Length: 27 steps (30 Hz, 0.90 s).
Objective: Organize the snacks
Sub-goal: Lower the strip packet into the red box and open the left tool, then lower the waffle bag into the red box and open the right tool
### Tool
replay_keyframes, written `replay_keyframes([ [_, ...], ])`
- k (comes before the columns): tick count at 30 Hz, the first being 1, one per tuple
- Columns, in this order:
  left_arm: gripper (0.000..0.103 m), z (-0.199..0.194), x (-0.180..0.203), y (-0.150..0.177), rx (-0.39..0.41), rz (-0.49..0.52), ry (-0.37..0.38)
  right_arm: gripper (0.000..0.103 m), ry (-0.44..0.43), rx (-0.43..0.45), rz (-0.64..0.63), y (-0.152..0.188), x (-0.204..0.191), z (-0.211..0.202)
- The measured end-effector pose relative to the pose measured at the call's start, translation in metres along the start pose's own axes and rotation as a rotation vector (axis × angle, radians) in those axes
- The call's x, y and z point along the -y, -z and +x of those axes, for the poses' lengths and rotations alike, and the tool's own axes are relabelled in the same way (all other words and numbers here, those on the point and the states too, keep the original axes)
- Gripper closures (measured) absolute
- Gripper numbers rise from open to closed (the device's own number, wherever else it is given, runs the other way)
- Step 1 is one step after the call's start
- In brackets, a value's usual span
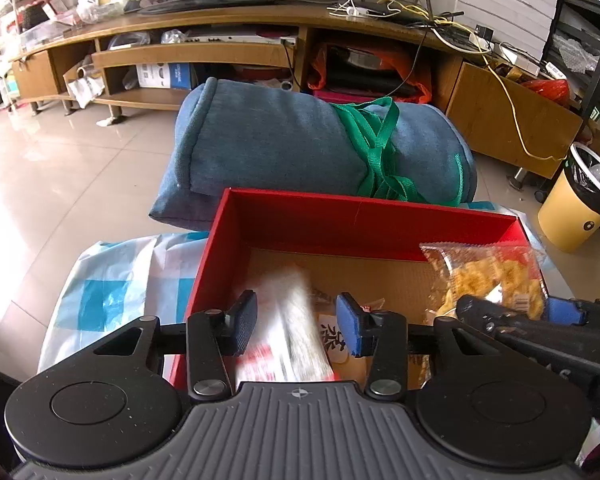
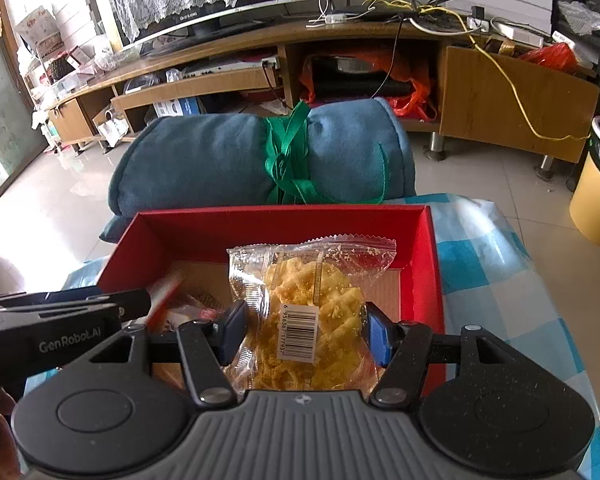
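Note:
A red box (image 1: pixel 340 220) with a brown cardboard floor sits on a blue and white checked cloth (image 1: pixel 108 292). My left gripper (image 1: pixel 296 322) hangs over the box's near left part, shut on a blurred white and red snack packet (image 1: pixel 296 348). My right gripper (image 2: pixel 304 334) is shut on a clear bag of yellow crisps (image 2: pixel 300 288) with a barcode label, held above the red box (image 2: pixel 260 228) on its right side. In the left wrist view the crisp bag (image 1: pixel 488 276) shows at the right. The right wrist view catches the left gripper's packet (image 2: pixel 164 296) at the left.
Other small snack packets (image 2: pixel 196 308) lie on the box floor. A rolled blue cushion (image 1: pixel 300 140) tied with green strap lies just beyond the box. A yellow bin (image 1: pixel 576 208) stands on the tiled floor at the right. A cluttered wooden TV stand (image 1: pixel 220 20) fills the back.

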<state>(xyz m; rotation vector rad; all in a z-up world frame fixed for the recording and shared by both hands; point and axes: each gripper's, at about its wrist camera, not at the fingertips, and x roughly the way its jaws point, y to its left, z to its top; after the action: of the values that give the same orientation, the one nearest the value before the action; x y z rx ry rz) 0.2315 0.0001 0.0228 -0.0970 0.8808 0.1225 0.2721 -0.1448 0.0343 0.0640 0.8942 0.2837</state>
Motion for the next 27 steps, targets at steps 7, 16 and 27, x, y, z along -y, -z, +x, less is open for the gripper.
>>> replay_keyframes([
  [7, 0.05, 0.01, 0.004, 0.004, -0.029, 0.013, -0.008, 0.047, -0.003, -0.054, -0.011, 0.003, -0.002, 0.019],
  [16, 0.04, 0.009, 0.006, 0.006, -0.032, 0.03, -0.006, 0.045, 0.009, -0.077, -0.009, 0.006, 0.0, 0.027],
  [27, 0.033, 0.001, 0.009, 0.007, -0.016, 0.043, -0.001, 0.044, 0.016, -0.037, 0.004, 0.001, 0.004, 0.012],
])
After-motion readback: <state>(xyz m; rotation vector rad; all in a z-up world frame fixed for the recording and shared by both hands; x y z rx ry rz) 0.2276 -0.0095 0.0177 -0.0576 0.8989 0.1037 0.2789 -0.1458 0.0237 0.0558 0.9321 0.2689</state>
